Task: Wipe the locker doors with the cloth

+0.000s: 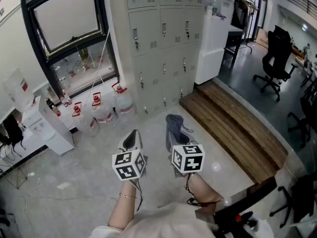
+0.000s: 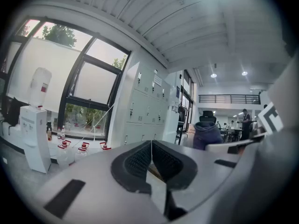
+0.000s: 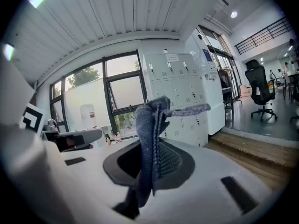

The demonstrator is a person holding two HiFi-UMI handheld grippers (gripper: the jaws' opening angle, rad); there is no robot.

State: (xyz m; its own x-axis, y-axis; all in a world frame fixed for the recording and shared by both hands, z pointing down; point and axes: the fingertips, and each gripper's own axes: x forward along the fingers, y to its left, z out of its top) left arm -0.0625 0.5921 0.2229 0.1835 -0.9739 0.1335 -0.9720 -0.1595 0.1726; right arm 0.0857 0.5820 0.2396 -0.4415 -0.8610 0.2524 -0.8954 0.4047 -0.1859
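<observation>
I hold two claws side by side above the floor (image 1: 84,177). My left gripper (image 2: 151,146) has its jaws pressed together with nothing between them. My right gripper (image 3: 156,155) is clamped on the one cloth (image 3: 148,120), grey-blue, which stands up out of the jaws and flops over at its top. The lockers (image 1: 163,31) stand ahead in three columns of doors, well apart from the cloth. Three red-capped jugs (image 1: 101,113) sit on the floor to their left.

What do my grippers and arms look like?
The left gripper and right gripper have pale grey bodies, black ribbed pads, each topped by a white cube with black square markers. A thin bracelet circles the left wrist, a dark band the right. The garment is light-coloured.
</observation>
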